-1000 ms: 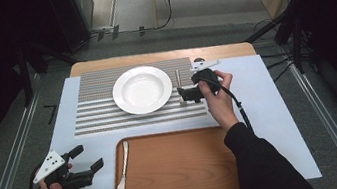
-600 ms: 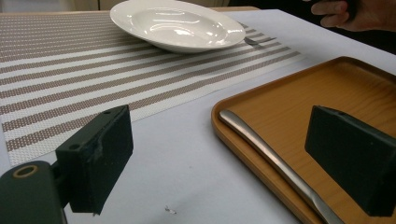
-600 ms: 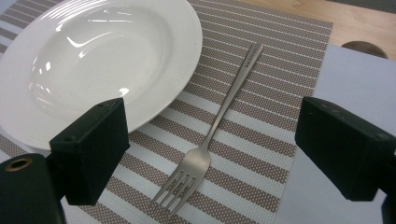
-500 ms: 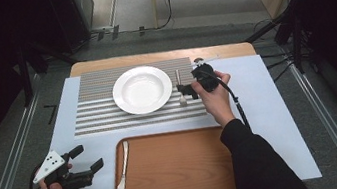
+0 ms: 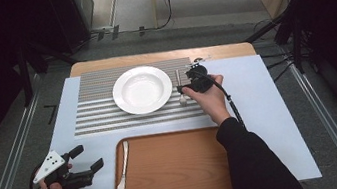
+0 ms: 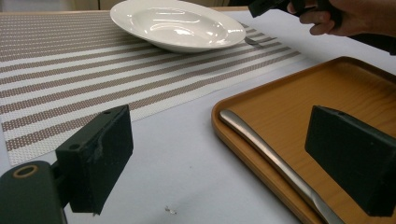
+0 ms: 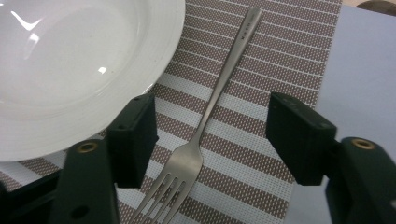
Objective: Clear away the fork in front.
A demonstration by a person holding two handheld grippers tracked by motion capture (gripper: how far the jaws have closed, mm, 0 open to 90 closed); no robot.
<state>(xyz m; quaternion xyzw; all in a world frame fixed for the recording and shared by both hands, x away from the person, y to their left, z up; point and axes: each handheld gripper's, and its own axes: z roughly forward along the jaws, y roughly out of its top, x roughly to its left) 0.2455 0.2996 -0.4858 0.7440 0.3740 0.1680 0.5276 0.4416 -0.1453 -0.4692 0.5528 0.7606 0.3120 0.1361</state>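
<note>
Two tools here: right tool (image 7: 210, 140) has just been closing, jaws straddling the fork (image 7: 212, 107) beside the plate (image 7: 70, 70), not pinching it; left tool (image 6: 224, 158) gapes wide, holding nothing.

Your fork (image 7: 212, 100) is a slim, plain steel one lying flat on the striped placemat (image 7: 261, 70), just right of the white plate (image 7: 70, 70) and not touching it. Its handle points to the far edge of the table, tines toward you, facing upward.
</note>
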